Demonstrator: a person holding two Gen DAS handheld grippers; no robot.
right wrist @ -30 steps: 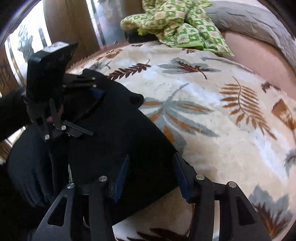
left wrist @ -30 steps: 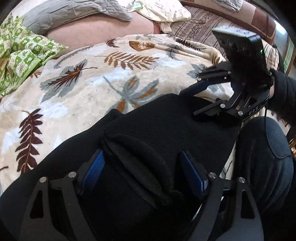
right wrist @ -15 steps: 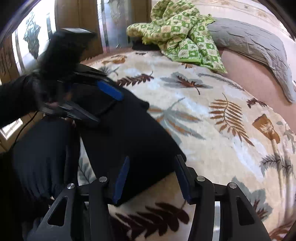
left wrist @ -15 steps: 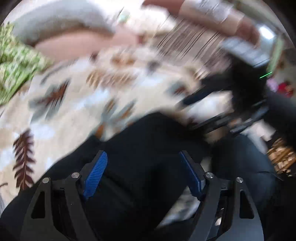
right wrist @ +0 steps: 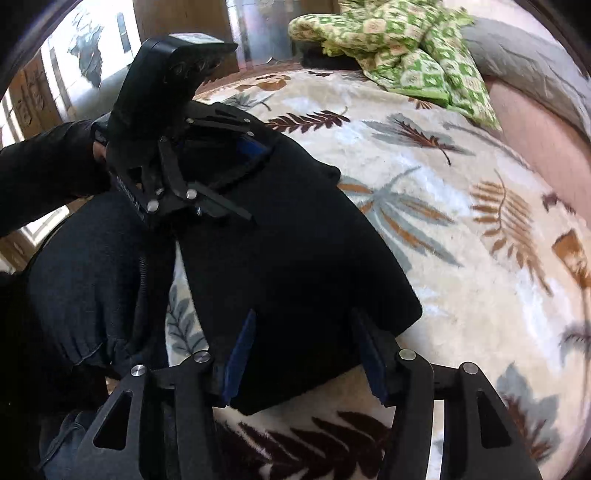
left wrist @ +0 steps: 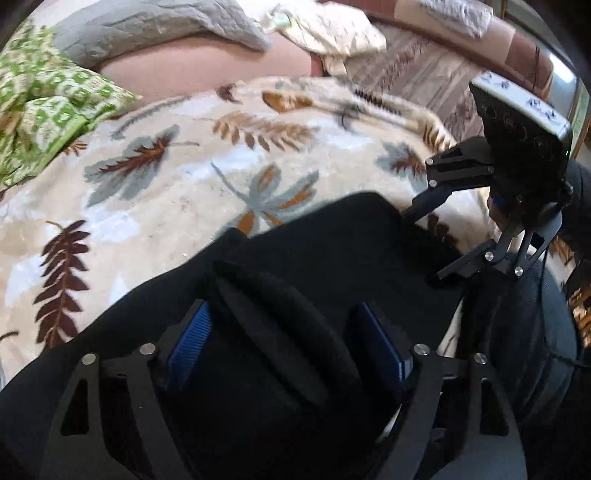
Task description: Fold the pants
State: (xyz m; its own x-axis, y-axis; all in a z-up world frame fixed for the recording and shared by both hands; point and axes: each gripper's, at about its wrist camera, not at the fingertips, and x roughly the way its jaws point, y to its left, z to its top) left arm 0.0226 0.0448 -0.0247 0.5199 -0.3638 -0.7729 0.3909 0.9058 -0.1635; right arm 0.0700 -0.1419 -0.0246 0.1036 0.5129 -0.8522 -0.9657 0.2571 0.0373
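Note:
The black pants (left wrist: 332, 258) lie folded in a compact bundle on a leaf-print blanket (left wrist: 155, 192). My left gripper (left wrist: 284, 339) is open, its blue pads either side of a raised fold of the pants. My right gripper (right wrist: 303, 347) is open over the other end of the bundle (right wrist: 288, 258), fabric between its pads. Each gripper shows in the other's view: the right one (left wrist: 436, 236) at the pants' right edge, the left one (right wrist: 236, 177) at the far end.
A green patterned cloth (left wrist: 40, 110) and a grey quilt (left wrist: 147, 26) lie at the back of the bed. A person's dark-clothed legs (right wrist: 85, 280) are beside the bed edge. Wooden furniture (right wrist: 177, 22) stands behind.
The left gripper swung quickly away and came back over the fold of the pants. The right gripper pulled back slightly. The bundle stays in place.

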